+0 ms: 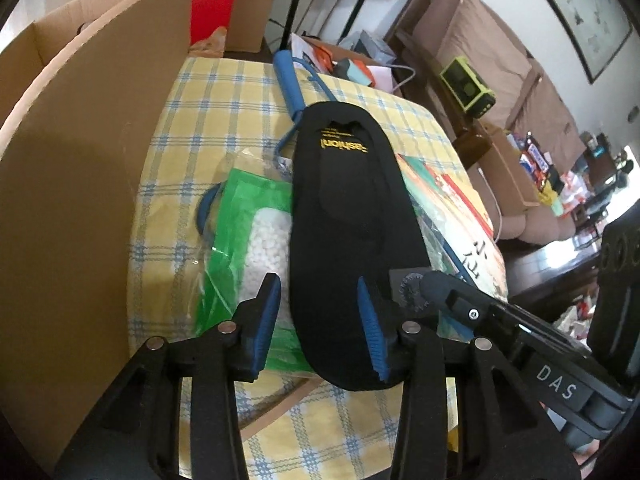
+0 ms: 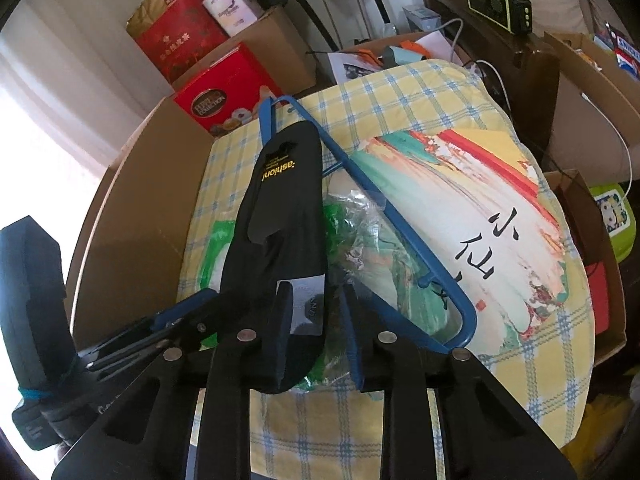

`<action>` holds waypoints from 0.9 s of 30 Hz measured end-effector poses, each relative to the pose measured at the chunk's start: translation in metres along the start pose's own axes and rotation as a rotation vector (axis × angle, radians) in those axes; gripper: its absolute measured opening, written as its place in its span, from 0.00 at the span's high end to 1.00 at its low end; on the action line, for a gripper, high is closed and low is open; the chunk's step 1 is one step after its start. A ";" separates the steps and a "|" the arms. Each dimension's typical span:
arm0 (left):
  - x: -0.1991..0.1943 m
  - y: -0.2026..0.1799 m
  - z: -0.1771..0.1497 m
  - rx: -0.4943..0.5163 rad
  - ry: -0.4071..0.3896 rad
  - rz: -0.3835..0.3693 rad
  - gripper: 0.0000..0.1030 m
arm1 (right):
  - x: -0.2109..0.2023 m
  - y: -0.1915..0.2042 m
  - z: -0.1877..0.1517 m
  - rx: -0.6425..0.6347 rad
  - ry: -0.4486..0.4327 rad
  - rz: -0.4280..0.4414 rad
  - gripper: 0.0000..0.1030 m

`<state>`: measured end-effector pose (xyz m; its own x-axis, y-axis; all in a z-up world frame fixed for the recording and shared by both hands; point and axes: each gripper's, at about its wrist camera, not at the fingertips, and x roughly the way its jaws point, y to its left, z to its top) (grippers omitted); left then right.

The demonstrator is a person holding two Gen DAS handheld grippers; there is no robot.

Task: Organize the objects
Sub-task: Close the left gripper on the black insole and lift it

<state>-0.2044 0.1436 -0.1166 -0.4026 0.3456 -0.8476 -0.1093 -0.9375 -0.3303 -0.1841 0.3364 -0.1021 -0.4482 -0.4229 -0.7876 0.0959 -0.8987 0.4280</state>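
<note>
On checked cloth (image 1: 208,92), black insole (image 1: 352,208) lengthwise, toe pointing away

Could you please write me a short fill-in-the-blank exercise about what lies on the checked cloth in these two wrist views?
1. The black insole carries lettering printed in ____.
2. The bag of white beads has packaging coloured ____.
3. The metal hanger running under the insole is coloured ____.
4. The tablecloth has blue checks on a ____ ground.

Missing words: gold; green; blue; yellow
</note>
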 end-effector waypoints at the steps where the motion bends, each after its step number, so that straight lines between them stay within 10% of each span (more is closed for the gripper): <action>1: 0.000 0.002 0.000 -0.013 -0.007 0.004 0.63 | 0.001 0.000 0.000 0.001 0.000 0.001 0.76; 27: -0.053 -0.015 -0.009 0.011 -0.123 -0.148 0.76 | -0.061 0.024 -0.006 -0.044 -0.171 0.006 0.84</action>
<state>-0.1730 0.1394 -0.0700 -0.4890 0.4730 -0.7329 -0.1855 -0.8774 -0.4425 -0.1487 0.3396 -0.0463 -0.5915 -0.4053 -0.6970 0.1361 -0.9022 0.4092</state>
